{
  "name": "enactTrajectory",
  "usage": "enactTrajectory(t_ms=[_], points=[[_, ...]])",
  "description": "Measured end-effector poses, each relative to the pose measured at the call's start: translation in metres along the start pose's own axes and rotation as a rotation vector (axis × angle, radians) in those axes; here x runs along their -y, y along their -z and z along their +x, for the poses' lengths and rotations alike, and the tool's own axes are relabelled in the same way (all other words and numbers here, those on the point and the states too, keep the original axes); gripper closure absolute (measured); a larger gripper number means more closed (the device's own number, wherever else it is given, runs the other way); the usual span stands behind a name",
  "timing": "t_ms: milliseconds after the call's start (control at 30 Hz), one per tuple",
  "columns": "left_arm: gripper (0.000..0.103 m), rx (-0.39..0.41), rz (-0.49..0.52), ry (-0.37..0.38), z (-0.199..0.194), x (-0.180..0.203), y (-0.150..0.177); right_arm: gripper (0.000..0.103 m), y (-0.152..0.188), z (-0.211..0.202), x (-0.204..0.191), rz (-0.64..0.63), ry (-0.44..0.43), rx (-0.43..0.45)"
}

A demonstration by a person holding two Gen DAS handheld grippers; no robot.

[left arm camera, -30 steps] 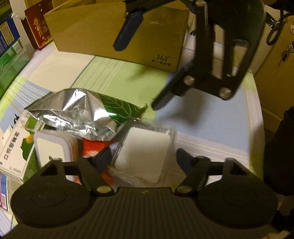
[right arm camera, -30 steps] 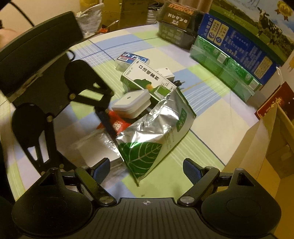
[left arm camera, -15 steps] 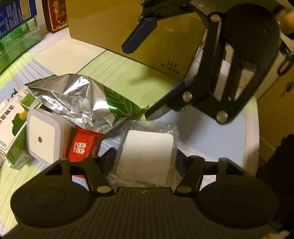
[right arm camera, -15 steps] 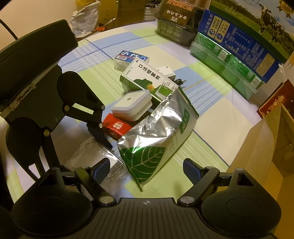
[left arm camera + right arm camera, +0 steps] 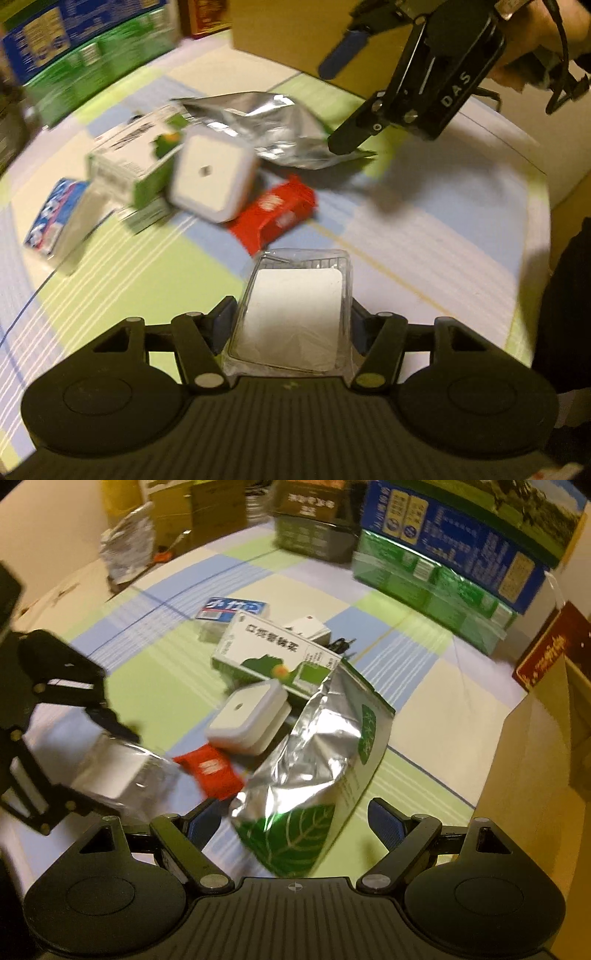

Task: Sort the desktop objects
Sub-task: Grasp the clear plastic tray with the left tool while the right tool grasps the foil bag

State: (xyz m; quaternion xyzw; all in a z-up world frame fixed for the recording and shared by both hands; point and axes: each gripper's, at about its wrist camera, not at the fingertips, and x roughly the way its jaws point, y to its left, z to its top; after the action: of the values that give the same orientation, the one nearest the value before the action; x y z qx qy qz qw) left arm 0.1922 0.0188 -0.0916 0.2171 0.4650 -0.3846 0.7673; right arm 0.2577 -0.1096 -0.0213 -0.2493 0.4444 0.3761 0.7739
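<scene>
My left gripper [image 5: 291,325] is level and low over the table [image 5: 424,240], fingers pressed to both sides of the clear case [image 5: 291,317] — it sits between them, lifted. My right gripper [image 5: 290,821] angles down with jaws spread wide, empty, straddling the foil bag [image 5: 317,771] lying beside the red packet [image 5: 210,771].

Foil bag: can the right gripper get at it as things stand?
Probably yes. The right gripper is open, with the foil bag's leaf-printed end already between its fingers and nothing on top. The left gripper is off to the side.
</scene>
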Motion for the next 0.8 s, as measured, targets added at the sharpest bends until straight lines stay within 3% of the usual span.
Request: enactTrajectory(t_ms=[200, 500, 600, 633, 700, 800], points=[[0.046, -0.002, -0.01, -0.03, -0.002, -0.014, 0.005, 0.019, -0.018, 0.026, 0.012, 0.111, 0.026, -0.04], [0.046, 0.032, -0.057, -0.042, -0.002, -0.016, 0.013, 0.02, -0.017, 0.062, 0.02, 0.186, 0.07, -0.102], [0.045, 0.034, -0.084, -0.061, -0.001, -0.014, 0.013, 0.032, -0.013, 0.057, 0.019, 0.183, 0.092, -0.086], [0.045, 0.031, -0.092, -0.072, 0.0, -0.013, 0.013, 0.05, -0.011, 0.053, 0.018, 0.177, 0.102, -0.082], [0.045, 0.03, -0.106, -0.093, 0.0, -0.009, 0.014, 0.056, -0.005, 0.043, 0.016, 0.162, 0.132, -0.075], [0.045, 0.027, -0.127, -0.101, -0.002, -0.001, 0.017, 0.058, 0.013, 0.028, 0.014, 0.186, 0.112, -0.091]])
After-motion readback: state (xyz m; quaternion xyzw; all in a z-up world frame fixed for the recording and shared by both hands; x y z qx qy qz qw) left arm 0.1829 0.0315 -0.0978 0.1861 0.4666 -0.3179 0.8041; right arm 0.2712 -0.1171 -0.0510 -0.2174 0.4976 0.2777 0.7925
